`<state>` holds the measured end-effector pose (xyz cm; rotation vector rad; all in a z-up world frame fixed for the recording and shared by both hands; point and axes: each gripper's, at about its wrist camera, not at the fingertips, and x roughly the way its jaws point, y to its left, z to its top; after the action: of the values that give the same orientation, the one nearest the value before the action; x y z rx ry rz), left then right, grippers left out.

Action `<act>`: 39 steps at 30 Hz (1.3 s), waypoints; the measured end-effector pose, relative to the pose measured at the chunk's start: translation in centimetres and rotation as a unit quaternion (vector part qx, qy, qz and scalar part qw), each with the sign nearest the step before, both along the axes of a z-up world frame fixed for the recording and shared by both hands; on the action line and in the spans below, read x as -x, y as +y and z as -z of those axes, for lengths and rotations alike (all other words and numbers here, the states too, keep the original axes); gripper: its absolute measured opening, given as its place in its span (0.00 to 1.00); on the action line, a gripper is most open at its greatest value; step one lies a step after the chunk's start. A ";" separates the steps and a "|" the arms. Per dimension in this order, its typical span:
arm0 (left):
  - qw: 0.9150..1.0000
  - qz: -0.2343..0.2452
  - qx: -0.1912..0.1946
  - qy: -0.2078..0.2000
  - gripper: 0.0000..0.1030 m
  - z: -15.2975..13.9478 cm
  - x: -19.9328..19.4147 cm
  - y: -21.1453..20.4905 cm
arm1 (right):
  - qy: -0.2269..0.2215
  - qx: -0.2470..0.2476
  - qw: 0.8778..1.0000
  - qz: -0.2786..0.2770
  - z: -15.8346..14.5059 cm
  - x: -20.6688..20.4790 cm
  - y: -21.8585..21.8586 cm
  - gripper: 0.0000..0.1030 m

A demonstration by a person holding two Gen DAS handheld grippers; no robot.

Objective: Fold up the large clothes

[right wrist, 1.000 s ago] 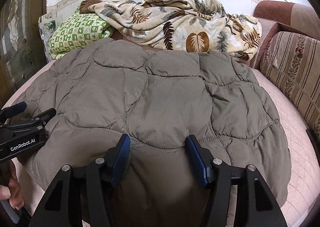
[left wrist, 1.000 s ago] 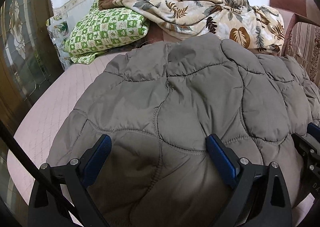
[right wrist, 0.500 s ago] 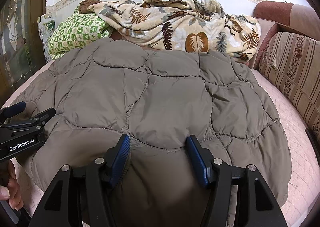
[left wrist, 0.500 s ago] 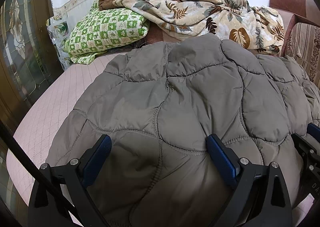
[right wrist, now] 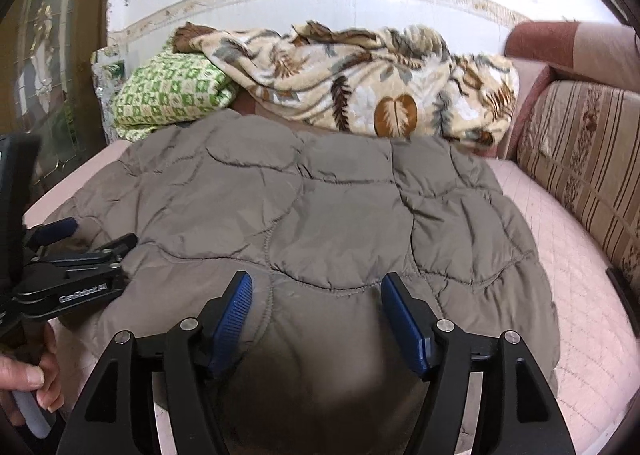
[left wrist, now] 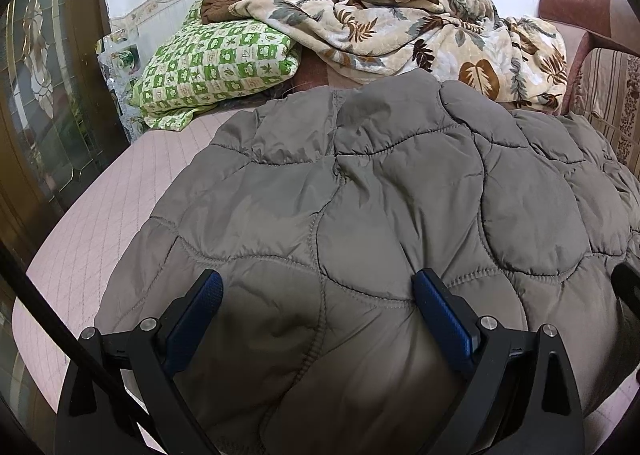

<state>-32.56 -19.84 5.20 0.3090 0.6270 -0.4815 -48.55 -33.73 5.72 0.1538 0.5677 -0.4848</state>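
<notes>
Pink bed (right wrist: 560,275) by white wall; coat (right wrist: 320,215) lies flat on it, spread away from both grippers; near edge under fingers; left gripper (left wrist: 316,303) wide open; right gripper (right wrist: 316,303) just opened wider, probably not pinching; both equally near.

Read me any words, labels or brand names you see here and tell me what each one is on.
"GenRobot.AI": white lettering, motion-blurred, on the black body of the left gripper, right wrist view.
Nothing else: the quilted jacket, green pillow and leaf blanket carry patterns only.
</notes>
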 end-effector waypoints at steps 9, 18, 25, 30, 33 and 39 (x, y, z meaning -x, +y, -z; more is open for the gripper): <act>1.000 0.000 -0.001 0.000 0.93 0.0 0.0 -0.1 | 0.022 0.002 1.000 -0.022 1.0 -1.5 1.3 0.73; 1.000 -0.001 -0.002 0.003 0.93 0.0 0.0 -0.1 | 0.025 -0.029 0.999 -0.015 1.7 -1.7 0.3 0.78; 1.000 0.000 -0.002 0.004 0.93 0.1 0.3 0.0 | 0.027 -0.026 0.999 -0.015 1.9 -1.7 0.5 0.79; 1.000 0.000 -0.001 0.008 0.93 0.1 0.2 0.0 | 0.026 -0.027 0.999 -0.016 1.9 -1.7 0.5 0.79; 1.000 0.002 -0.001 0.016 0.93 0.0 0.1 0.1 | 0.024 -0.027 0.999 -0.017 1.7 -1.5 0.6 0.79; 1.000 -0.001 0.016 -0.022 0.93 -3.6 -0.2 0.7 | -0.023 -0.006 1.000 0.004 -1.3 -0.1 -0.2 0.80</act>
<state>-32.36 -19.16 8.79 0.2875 0.5767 -0.4823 -48.40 -33.89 6.98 0.1778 0.5257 -0.4845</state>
